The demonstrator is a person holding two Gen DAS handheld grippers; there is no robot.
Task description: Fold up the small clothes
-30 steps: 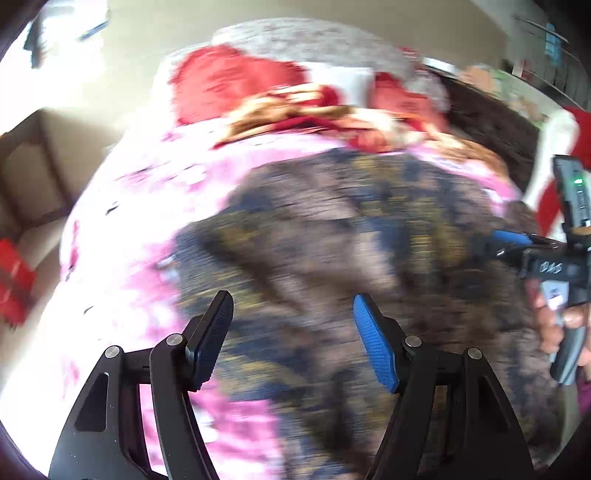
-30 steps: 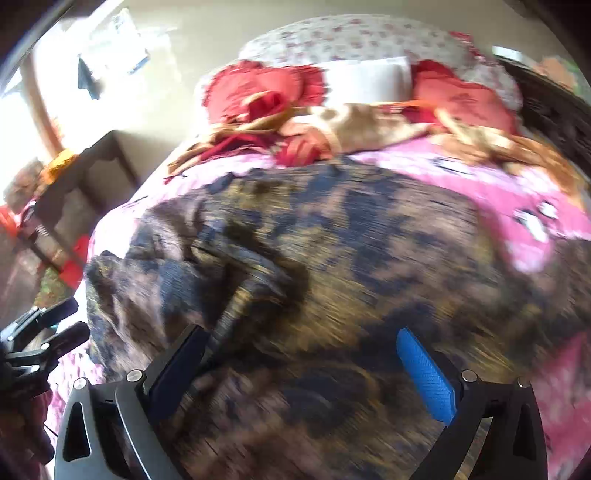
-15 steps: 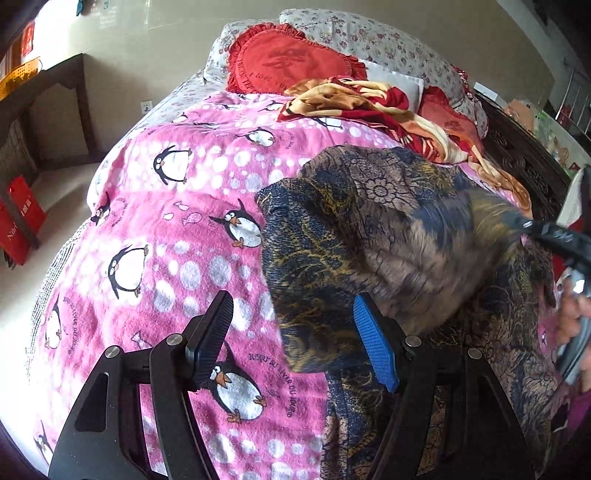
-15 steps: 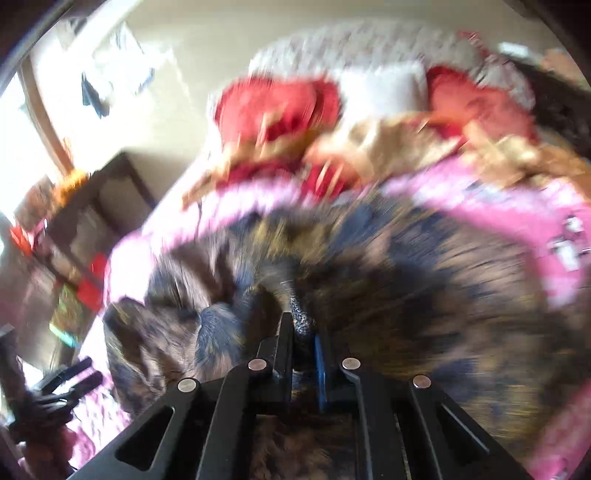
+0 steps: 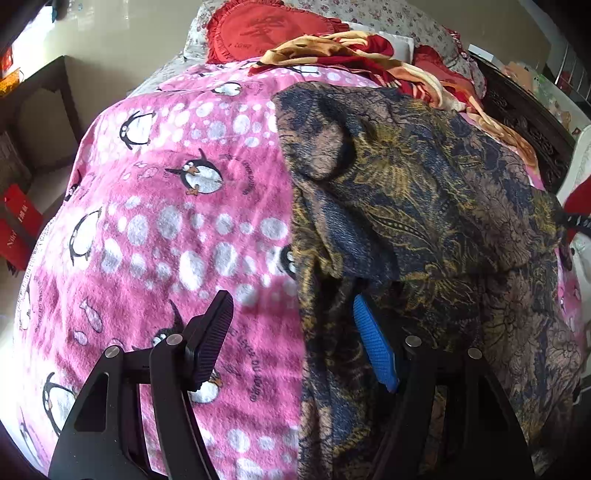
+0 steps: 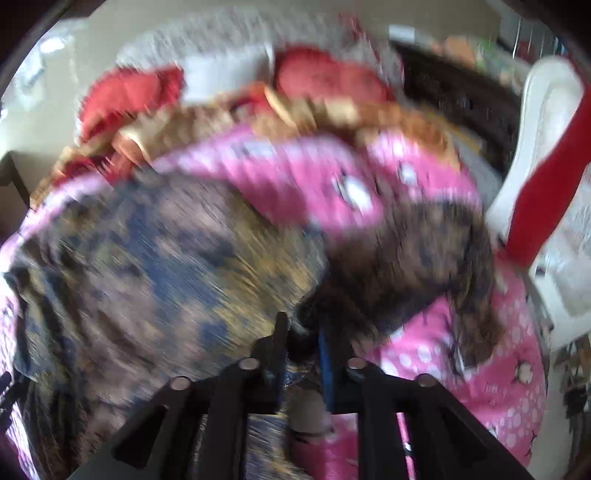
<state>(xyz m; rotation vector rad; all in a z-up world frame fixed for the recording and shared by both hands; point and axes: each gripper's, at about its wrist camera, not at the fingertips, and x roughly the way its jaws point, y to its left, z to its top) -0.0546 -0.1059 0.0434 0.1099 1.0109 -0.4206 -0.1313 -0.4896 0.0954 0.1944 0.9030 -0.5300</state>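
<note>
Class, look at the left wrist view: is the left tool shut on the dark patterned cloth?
No, the left tool stands open, with nothing between its fingers.

In front of me the garment [image 5: 424,206] is dark navy and brown with gold paisley. The blanket [image 5: 166,229] is pink with white dots and black-and-white penguins. Upper centre, a red cushion [image 5: 269,33].

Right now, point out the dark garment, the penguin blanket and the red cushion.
garment [image 5: 424,192], left wrist view, patterned middle.
blanket [image 5: 166,229], left wrist view, bare pink area.
cushion [image 5: 266,29], left wrist view, red face.
</note>
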